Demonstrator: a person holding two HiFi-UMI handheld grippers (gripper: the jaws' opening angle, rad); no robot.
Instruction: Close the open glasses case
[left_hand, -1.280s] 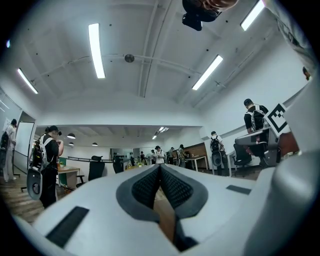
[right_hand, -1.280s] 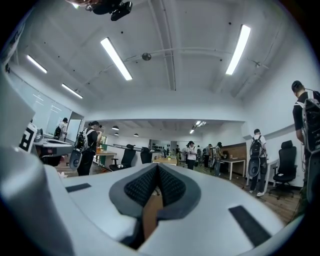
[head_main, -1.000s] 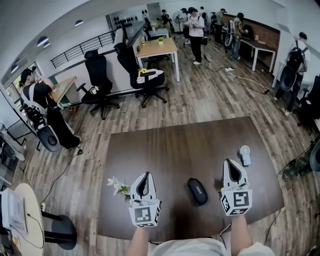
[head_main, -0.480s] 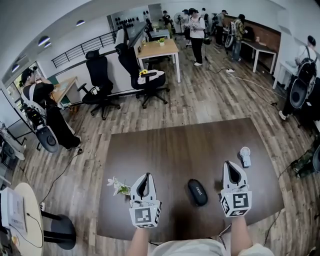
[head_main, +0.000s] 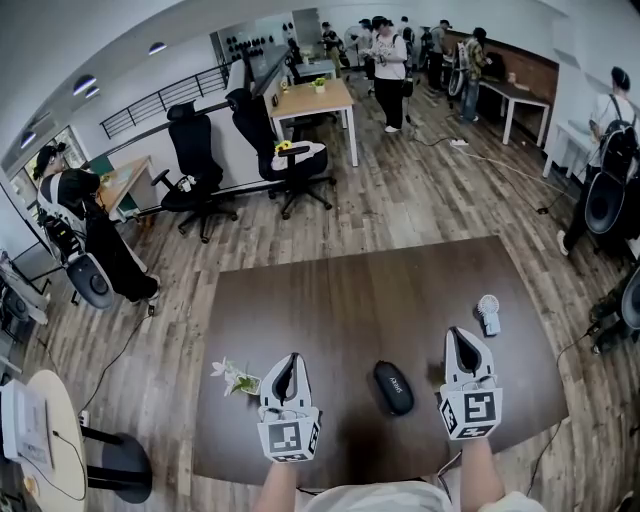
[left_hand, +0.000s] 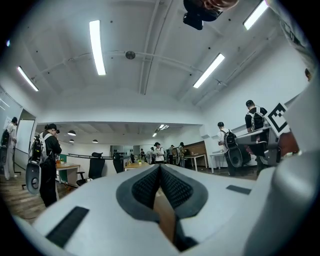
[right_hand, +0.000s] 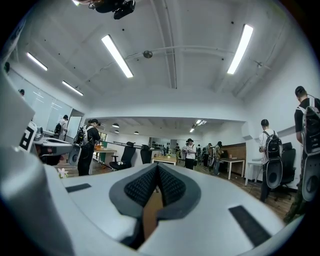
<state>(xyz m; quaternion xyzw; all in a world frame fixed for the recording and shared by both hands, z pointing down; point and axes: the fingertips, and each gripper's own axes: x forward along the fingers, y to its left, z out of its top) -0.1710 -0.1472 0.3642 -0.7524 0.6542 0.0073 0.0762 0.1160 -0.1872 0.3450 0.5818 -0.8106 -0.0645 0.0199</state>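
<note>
Head view shows us both grippers low on the table, each pointing toward 12 o'clock. The left gripper and the right gripper are both clenched with nothing between their pads. The left gripper view and the right gripper view confirm this: the dark ribbed pads meet and only the room lies beyond.

The glasses case lies flat between the two grippers, touching neither. From the right gripper's tips it sits at about 8 o'clock, and from the left gripper's tips at about 4 o'clock. We judge the right one somewhat nearer. Its long axis runs roughly from 11 to 5 o'clock, so a push on the lid would come across its short side. From here the lid looks already down, though we cannot see the seam.

A small white fan stands at 1 o'clock of the right gripper. A flower sprig lies at 9 o'clock of the left.

The table is dark brown and otherwise bare. Beyond it are a wood-plank floor, office chairs and standing people.
</note>
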